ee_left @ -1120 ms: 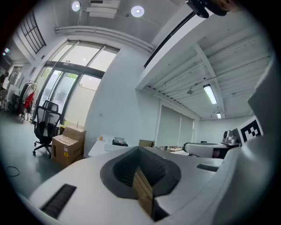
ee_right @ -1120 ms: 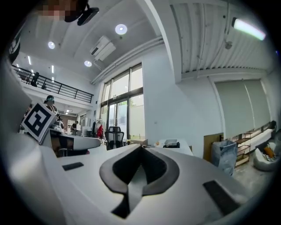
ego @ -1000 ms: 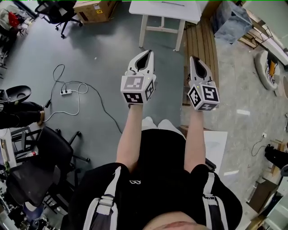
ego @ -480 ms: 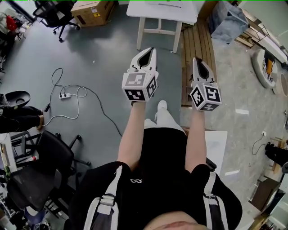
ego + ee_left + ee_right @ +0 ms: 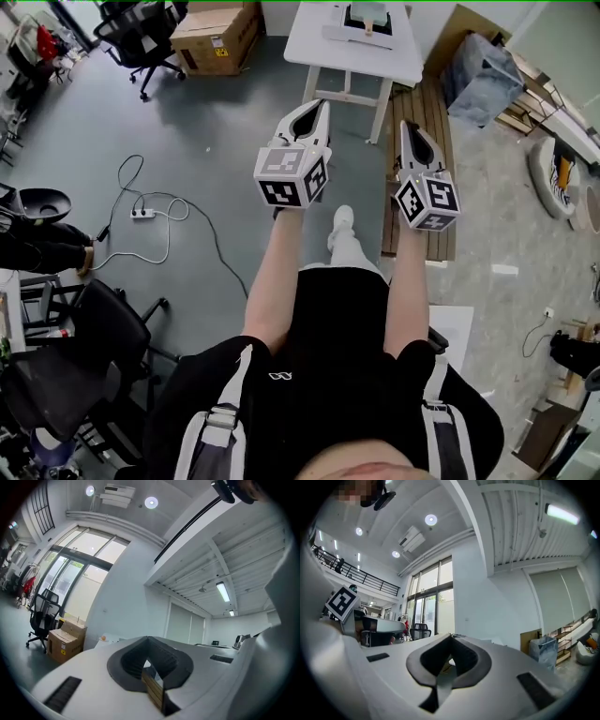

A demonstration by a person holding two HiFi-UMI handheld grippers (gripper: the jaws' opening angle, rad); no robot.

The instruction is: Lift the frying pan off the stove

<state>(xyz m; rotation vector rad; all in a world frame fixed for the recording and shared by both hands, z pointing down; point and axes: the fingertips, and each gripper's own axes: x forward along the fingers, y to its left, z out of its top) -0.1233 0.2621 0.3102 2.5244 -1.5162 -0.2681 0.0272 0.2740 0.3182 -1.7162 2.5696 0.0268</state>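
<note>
My left gripper (image 5: 316, 108) is closed on nothing, its jaws pressed together around an empty gap. My right gripper (image 5: 410, 129) is the same, jaws together and nothing between them. I hold both out in front of me at about the same height, side by side and a little apart, pointing forward over the bare floor.

Straight ahead of them stands a white table (image 5: 403, 58). Near its far edge sits a flat object (image 5: 367, 19) that I cannot make out. Neither the frying pan nor the stove shows in any view, so I cannot tell which way the pan lies, how its handle runs, or which hand is nearer to it.

To the left of the table are a cardboard box (image 5: 216, 36) and an office chair (image 5: 141, 28). Wooden planks (image 5: 427, 141) lie on the floor under my right gripper.

I judge the lift has not begun: I must first find the stove.
</note>
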